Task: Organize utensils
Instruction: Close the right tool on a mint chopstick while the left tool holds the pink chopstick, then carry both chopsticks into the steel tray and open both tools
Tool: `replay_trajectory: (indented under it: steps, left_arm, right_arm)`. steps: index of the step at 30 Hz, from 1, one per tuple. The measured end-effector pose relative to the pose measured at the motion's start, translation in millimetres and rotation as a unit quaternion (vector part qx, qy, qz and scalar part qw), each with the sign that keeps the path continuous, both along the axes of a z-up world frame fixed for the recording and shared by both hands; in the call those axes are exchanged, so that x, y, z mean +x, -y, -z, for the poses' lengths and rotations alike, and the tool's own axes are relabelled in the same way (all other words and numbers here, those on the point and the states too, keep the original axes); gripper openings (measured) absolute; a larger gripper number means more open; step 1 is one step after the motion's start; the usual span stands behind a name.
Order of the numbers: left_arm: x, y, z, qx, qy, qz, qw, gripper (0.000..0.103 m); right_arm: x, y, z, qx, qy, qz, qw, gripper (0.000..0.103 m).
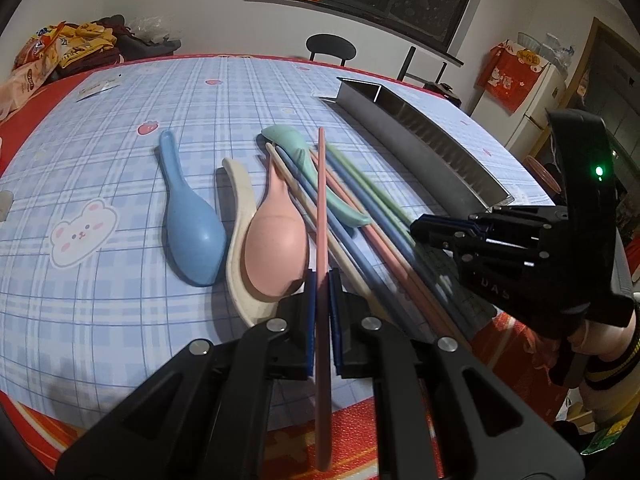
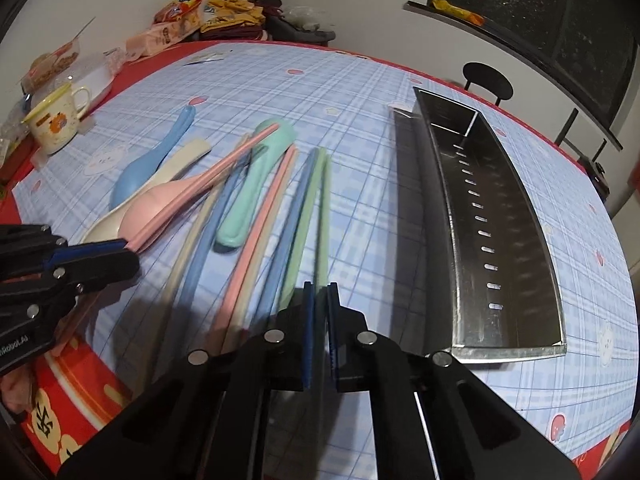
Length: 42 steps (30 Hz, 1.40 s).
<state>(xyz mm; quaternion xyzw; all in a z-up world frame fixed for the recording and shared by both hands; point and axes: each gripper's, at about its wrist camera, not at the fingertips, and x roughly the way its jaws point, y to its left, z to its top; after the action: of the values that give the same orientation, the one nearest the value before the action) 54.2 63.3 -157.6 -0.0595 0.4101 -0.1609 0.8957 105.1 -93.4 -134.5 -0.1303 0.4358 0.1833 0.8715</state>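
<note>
My left gripper [image 1: 321,280] is shut on a pink chopstick [image 1: 321,200], which rises slantwise over the pile; the right wrist view shows it [image 2: 208,178] too, in the left gripper [image 2: 128,246]. My right gripper [image 2: 320,292] is shut on the near end of a green chopstick [image 2: 322,220] lying on the table. It reaches in from the right [image 1: 416,228]. Blue [image 1: 188,220], cream [image 1: 240,216], pink [image 1: 276,248] and mint [image 1: 304,160] spoons lie with several loose chopsticks. A long metal holder [image 2: 420,220] stands empty to the right.
A checked blue cloth [image 1: 120,128] covers the table, with red cloth at its edges. A lidded mug [image 2: 56,124] and snack packets [image 2: 192,12] sit at the far left. A black chair [image 1: 331,48] stands behind the table, and a fridge [image 1: 532,92] at the far right.
</note>
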Motion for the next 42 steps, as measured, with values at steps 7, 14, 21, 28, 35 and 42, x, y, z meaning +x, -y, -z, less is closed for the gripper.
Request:
replay_trajectory:
  steps: [7,14,21,28,35,42]
  left_arm:
    - [-1.3,0.3,-1.6,-0.001,0.005,0.000,1.0000,0.010]
    - [-1.6,-0.5,-2.4,-0.004,0.007,-0.003,1.0000,0.010]
    - [-1.8,-0.6,-2.6,0.001,0.009,-0.004,1.0000,0.010]
    - [-4.1,-2.1,-4.3,0.002,0.017,-0.010,0.9998,0.010]
    - [-7.6,-7.0,-7.0,-0.007,0.028,-0.020,0.9994,0.010]
    - [-10.8,-12.8,-9.3,-0.016,0.034,-0.035,0.9987,0.010]
  right_arm:
    - [-9.8,5.8,-1.0,0.025,-0.011,-0.012,1.000,0.007]
    - [-9.1,10.1,0.3,0.044,-0.007,-0.008,0.999,0.007]
    - [-11.5,9.2,1.4,0.040,0.004,-0.012,0.999,0.007]
    - [-19.4,16.9,-7.1,0.065,0.036,-0.011,0.997,0.006]
    - [-30.0,24.1,-17.7,0.089,0.071,-0.015,0.993,0.006]
    - [-31.2,42.5,-22.2,0.141,0.074,-0.005,0.987,0.006]
